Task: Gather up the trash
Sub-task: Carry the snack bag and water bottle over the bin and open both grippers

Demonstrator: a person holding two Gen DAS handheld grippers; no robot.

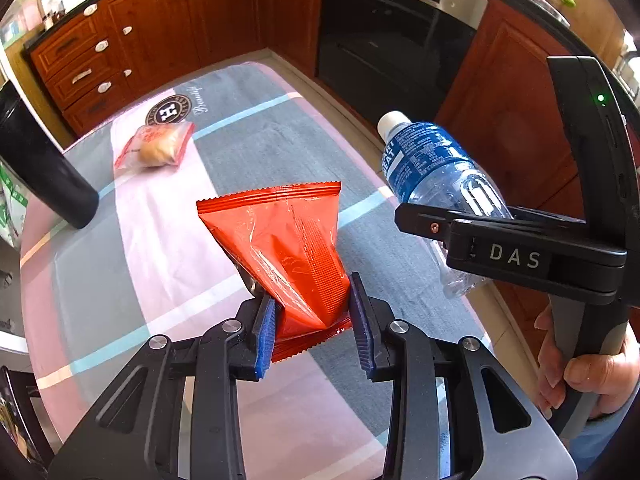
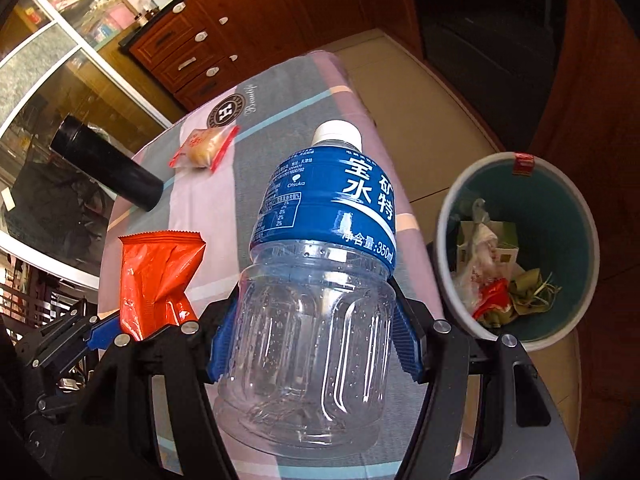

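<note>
My left gripper [image 1: 313,320] is shut on the lower end of a red snack wrapper [image 1: 284,248], held above the table. The same red snack wrapper [image 2: 154,280] shows at the left of the right wrist view, with the left gripper's blue pad below it. My right gripper [image 2: 314,340] is shut on the clear body of an empty plastic bottle [image 2: 316,280] with a blue label and white cap. That bottle [image 1: 436,172] appears at the right of the left wrist view, clamped in the right gripper [image 1: 472,228], held by a hand. A round bin [image 2: 448,216] with trash inside stands on the floor right of the table.
A table with a pink, grey and blue striped cloth [image 1: 168,240] lies below both grippers. On it rest a small bagged bun [image 1: 156,146] at the far end and a black cylinder [image 1: 40,160] at the left. Wooden cabinets [image 1: 160,28] and a dark oven [image 1: 392,40] stand beyond.
</note>
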